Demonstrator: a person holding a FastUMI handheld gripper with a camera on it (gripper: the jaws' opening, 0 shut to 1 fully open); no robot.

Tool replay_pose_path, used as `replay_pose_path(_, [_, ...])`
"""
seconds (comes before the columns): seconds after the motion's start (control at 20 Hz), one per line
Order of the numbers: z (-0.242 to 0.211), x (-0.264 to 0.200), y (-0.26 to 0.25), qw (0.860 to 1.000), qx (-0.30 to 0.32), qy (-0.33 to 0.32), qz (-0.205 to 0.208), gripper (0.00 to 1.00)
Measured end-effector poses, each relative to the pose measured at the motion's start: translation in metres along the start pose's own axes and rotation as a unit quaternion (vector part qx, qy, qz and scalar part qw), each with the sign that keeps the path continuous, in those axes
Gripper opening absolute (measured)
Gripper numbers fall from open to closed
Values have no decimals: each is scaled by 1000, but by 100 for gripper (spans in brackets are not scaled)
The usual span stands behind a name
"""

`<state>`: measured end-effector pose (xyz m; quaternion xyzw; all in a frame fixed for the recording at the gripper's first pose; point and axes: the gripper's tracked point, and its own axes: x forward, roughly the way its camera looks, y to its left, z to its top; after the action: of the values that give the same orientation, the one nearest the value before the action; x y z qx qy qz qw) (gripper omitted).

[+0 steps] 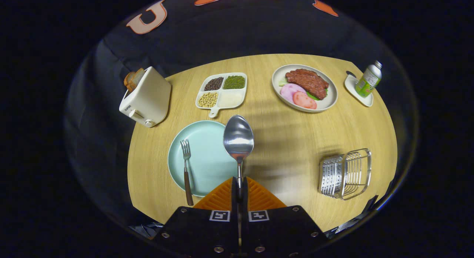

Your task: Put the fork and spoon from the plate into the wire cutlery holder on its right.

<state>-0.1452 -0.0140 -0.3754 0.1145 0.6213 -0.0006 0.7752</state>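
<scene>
Gripper view showed the gripper (pixel 239 185) clamping the spoon (pixel 239 139) above the plate (pixel 203 158), needing carriage right to the holder (pixel 345 173); 1 fork (pixel 186 169) remained.

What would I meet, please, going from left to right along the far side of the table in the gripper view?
Cream toaster → white four-compartment tray of beans → pale oval plate of meat → green-labelled metal bottle.

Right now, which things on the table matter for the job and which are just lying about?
For the job: spoon clamped in the gripper, fork, blue plate, wire holder.
Lying about: toaster, divided tray, food plate, bottle.
</scene>
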Motion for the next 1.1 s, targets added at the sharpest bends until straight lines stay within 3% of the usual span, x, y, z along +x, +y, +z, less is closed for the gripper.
replay_pose_path(0.55, [-34,-44,-133,995,68,11,-68,4])
replay_pose_path(0.95, [-41,-41,-167,994,61,31,-84,5])
replay_pose_path(1.1, [-31,-44,-170,994,84,19,-72,9])
